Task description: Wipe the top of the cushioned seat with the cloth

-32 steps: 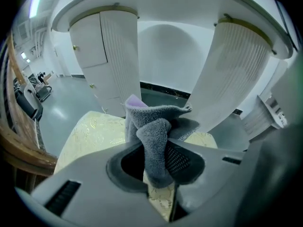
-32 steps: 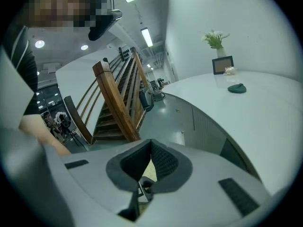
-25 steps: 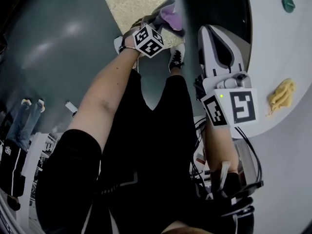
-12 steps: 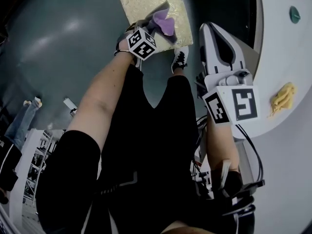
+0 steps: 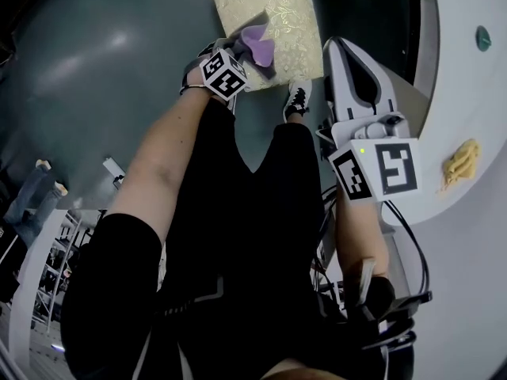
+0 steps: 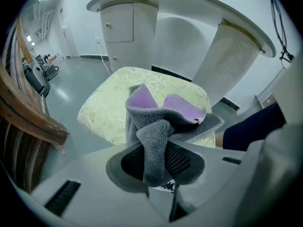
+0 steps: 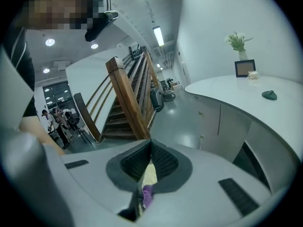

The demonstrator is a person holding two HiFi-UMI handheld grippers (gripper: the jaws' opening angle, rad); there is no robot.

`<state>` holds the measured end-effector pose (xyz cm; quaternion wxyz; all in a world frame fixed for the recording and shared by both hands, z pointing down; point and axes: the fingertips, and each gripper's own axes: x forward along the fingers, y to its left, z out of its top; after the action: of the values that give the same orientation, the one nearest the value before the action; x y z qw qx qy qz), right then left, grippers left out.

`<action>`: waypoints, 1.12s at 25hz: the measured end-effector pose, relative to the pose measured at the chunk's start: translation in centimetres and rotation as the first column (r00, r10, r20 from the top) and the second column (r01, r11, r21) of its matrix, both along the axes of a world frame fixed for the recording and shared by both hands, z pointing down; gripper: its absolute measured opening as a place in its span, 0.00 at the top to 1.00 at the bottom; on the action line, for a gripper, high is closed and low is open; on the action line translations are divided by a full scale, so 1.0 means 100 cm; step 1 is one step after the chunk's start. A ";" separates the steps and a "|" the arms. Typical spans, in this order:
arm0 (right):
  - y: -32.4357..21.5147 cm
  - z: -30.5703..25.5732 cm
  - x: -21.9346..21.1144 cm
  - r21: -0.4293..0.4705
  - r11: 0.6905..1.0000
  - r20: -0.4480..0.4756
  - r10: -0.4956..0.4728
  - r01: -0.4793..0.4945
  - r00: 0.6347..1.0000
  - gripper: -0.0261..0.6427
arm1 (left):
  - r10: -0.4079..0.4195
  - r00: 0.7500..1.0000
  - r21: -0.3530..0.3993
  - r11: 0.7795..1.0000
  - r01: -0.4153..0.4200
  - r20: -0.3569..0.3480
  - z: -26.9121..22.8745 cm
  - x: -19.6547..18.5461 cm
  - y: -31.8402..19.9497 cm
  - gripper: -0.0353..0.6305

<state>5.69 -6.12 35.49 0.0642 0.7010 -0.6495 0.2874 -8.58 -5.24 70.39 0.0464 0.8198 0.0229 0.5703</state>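
The cushioned seat is a cream square with a gold leaf pattern, on the floor ahead of the person's feet. My left gripper is shut on a grey cloth with a purple inner side, which rests on the near part of the seat top. In the left gripper view the cloth bunches out of the left gripper, with the seat right behind it. My right gripper hangs to the right of the seat, apart from it. Its jaws are shut with nothing held.
A white curved counter runs along the right, with a yellow crumpled thing and a small green object on it. The person's shoe stands by the seat. A wooden staircase rises beyond grey floor.
The left gripper has dragged the cloth from the seat's right edge toward the middle of its near side. The right gripper has stayed where it was.
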 end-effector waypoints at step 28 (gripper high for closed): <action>-0.004 -0.039 0.077 0.032 0.999 -0.052 0.024 -0.022 0.998 0.95 | 0.118 0.951 0.027 0.993 -0.115 -0.287 -0.085 0.144 -0.006 0.81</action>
<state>13.40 -6.52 31.61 0.0672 0.7168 -0.6437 0.2594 5.78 -5.81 61.84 0.0046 0.8915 0.0748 0.4468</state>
